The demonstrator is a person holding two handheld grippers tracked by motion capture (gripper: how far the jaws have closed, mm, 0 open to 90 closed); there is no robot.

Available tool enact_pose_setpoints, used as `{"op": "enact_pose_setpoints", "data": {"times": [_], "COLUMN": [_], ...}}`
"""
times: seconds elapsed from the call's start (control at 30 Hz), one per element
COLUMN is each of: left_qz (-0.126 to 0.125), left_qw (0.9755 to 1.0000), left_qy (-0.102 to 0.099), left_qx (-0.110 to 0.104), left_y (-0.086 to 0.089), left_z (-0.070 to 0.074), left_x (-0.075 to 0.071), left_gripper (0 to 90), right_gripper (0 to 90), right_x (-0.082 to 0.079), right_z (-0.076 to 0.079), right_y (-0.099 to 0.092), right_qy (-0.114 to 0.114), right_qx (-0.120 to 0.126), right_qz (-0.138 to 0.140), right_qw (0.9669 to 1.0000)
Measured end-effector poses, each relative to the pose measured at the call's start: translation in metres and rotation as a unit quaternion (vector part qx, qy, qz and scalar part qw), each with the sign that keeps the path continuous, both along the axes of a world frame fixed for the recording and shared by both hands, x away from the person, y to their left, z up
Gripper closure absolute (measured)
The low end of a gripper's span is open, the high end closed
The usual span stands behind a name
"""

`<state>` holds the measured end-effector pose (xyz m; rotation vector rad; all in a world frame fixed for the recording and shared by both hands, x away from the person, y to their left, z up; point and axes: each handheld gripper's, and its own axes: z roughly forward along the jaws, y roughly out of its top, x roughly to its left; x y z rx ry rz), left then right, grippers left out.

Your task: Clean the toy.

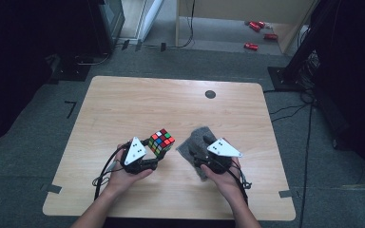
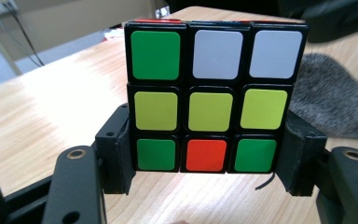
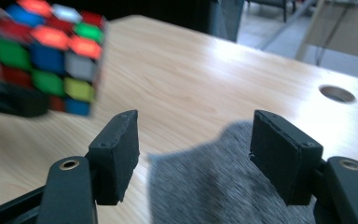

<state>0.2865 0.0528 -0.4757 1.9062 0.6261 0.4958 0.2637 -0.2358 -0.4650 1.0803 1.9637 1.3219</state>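
A scrambled Rubik's cube (image 1: 161, 142) is held just above the wooden table (image 1: 171, 102), left of centre. My left gripper (image 1: 158, 152) is shut on it. In the left gripper view its two black jaws clamp the bottom row of the cube (image 2: 214, 100), whose near face shows green, white, yellow and orange stickers. A grey cloth (image 1: 195, 137) lies crumpled to the cube's right. My right gripper (image 1: 198, 151) hovers over the cloth's near part, open. In the right gripper view the cloth (image 3: 214, 186) lies below and beyond the spread jaws, and the cube (image 3: 46, 56) is blurred at upper left.
A round cable hole (image 1: 210, 94) sits near the table's far edge, right of centre. Red objects (image 1: 256, 28) lie on the floor beyond the table. Dark equipment and cables (image 1: 309, 71) stand off the table's right side.
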Motion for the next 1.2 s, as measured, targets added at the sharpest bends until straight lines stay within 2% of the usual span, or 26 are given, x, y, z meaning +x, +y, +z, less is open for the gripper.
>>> {"op": "enact_pose_setpoints", "data": {"times": [0.07, 0.17, 0.23, 0.3, 0.47, 0.53, 0.67, 0.8, 0.93, 1.07, 1.2], "left_qz": [-0.005, -0.004, -0.005, -0.01, -0.013, -0.002, 0.013, 0.011, 0.008, 0.003, -0.004], "left_qw": [0.9999, 0.9999, 0.9998, 0.9994, 0.999, 0.9993, 0.9989, 0.9991, 0.9991, 0.999, 0.9992], "left_qy": [0.011, 0.01, 0.014, 0.02, 0.028, 0.028, 0.042, 0.04, 0.042, 0.044, 0.04], "left_qx": [-0.008, -0.008, -0.016, -0.027, -0.031, -0.025, -0.014, -0.005, -0.005, -0.011, -0.002], "left_y": [0.002, 0.003, 0.004, 0.007, 0.009, 0.008, 0.005, 0.003, 0.002, 0.003, 0.001], "left_z": [0.0, 0.0, 0.001, 0.002, 0.003, 0.003, 0.001, 0.001, 0.0, 0.0, -0.002], "left_x": [0.002, 0.002, 0.002, 0.002, 0.002, 0.002, 0.004, 0.003, 0.003, 0.003, 0.002], "left_gripper": [34.3, 34.3, 34.3, 34.3, 34.3, 34.5, 34.4, 34.4, 34.4, 34.4, 34.4], "right_gripper": [33.0, 32.9, 32.4, 33.9, 44.6, 49.3, 53.1, 59.6, 65.5, 70.3, 72.6], "right_x": [0.005, 0.011, 0.014, 0.017, 0.02, 0.021, 0.022, 0.022, 0.021, 0.019, 0.013], "right_z": [-0.008, -0.021, -0.028, -0.035, -0.044, -0.046, -0.048, -0.048, -0.047, -0.042, -0.031], "right_y": [-0.002, -0.004, -0.002, 0.0, 0.004, 0.004, 0.005, 0.005, 0.002, -0.001, -0.001], "right_qy": [0.013, 0.034, 0.054, 0.065, 0.083, 0.093, 0.105, 0.108, 0.11, 0.126, 0.1], "right_qx": [-0.013, -0.037, -0.054, -0.077, -0.093, -0.094, -0.098, -0.104, -0.098, -0.067, -0.036], "right_qz": [-0.006, -0.017, -0.023, -0.031, -0.042, -0.049, -0.057, -0.06, -0.047, -0.044, -0.039], "right_qw": [0.9998, 0.9986, 0.9968, 0.9944, 0.9914, 0.99, 0.9881, 0.9869, 0.988, 0.9888, 0.9936]}}
